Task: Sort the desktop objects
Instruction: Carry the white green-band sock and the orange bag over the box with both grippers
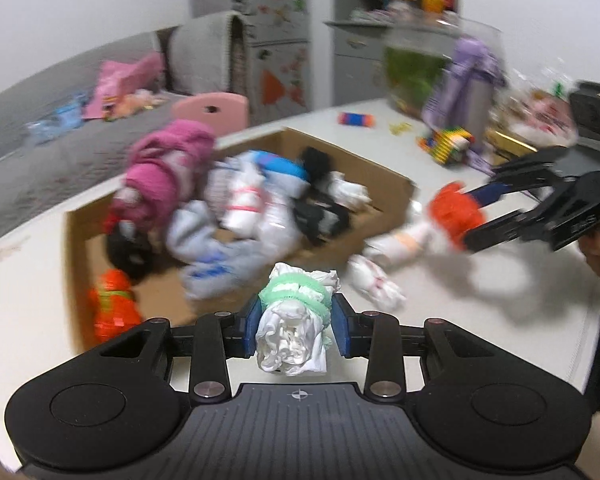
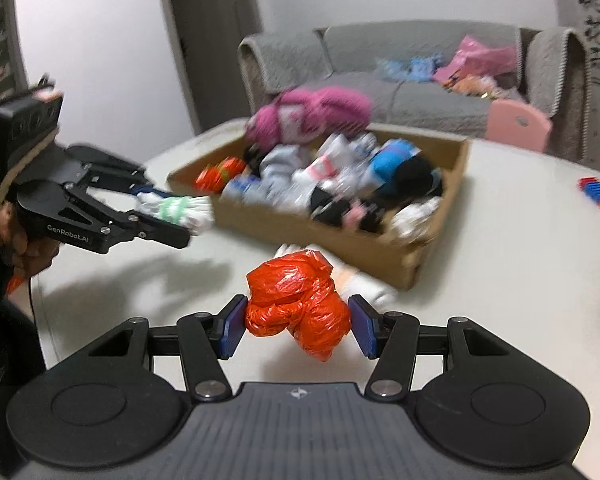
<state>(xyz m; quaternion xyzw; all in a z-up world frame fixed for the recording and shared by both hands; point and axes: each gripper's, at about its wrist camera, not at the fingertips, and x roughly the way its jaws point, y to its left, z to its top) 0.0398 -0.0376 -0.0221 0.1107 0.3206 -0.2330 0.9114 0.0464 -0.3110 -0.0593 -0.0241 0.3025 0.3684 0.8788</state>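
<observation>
Nearest me, my left hand-held gripper (image 1: 296,330) pinches a white bundle (image 1: 294,320) banded in green, jaws narrow on it, clear of the bench (image 1: 480,300). My right hand-held gripper (image 2: 298,326) clamps an orange bag (image 2: 298,304), likely bound for the cardboard box (image 2: 400,256) of rolled clothes just beyond. The left view alone shows white bundles (image 1: 376,278) lying on the bench near the box; the right view shows my hand (image 2: 20,232).

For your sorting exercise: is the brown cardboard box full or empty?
Nearly full. The brown cardboard box holds rolled sock bundles heaped above its rim.
</observation>
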